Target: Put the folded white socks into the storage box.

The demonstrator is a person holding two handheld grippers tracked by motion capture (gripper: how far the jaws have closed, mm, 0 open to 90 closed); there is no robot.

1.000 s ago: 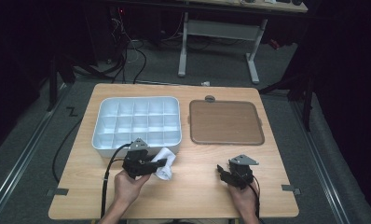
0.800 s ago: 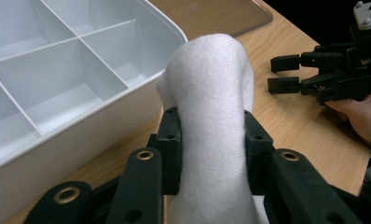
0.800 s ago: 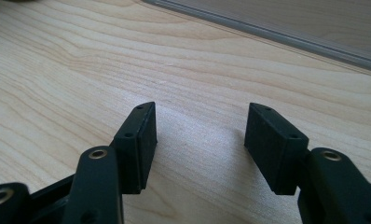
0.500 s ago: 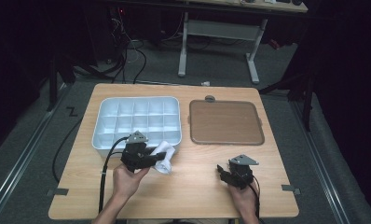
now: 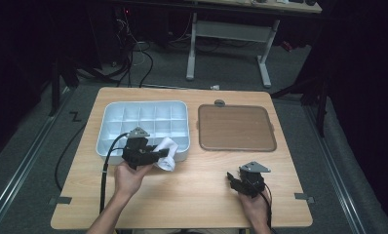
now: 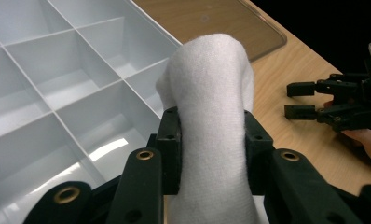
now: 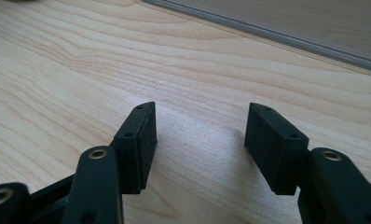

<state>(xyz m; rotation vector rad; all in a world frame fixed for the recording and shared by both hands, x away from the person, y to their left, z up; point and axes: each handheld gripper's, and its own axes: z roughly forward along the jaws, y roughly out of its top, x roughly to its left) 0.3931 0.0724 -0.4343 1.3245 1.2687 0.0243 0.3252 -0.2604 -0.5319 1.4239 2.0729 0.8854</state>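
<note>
Left gripper (image 5: 155, 157) was clamped on the white sock (image 5: 166, 152) (rolled, sticking up past the pads), held over the near right corner of the compartment tray (image 5: 115, 113). Right gripper (image 5: 232, 179) sat jaws apart, holding nothing, above the table (image 5: 192, 195) near the brown lid (image 5: 236, 127).

A white sock (image 6: 211, 116) of soft, slightly fuzzy cloth is seen, rolled or folded into a thick bundle. It is clamped about its middle between the two black jaws of the left gripper (image 6: 211, 140), and its rounded end stands up above them. In the high view the sock (image 5: 165, 152) is held at the near right corner of the white compartment tray (image 5: 115, 111), partly over the rim and partly over the wooden table (image 5: 192, 195). The tray is divided by thin walls into many square compartments, and the ones near the sock are seen empty.
</note>
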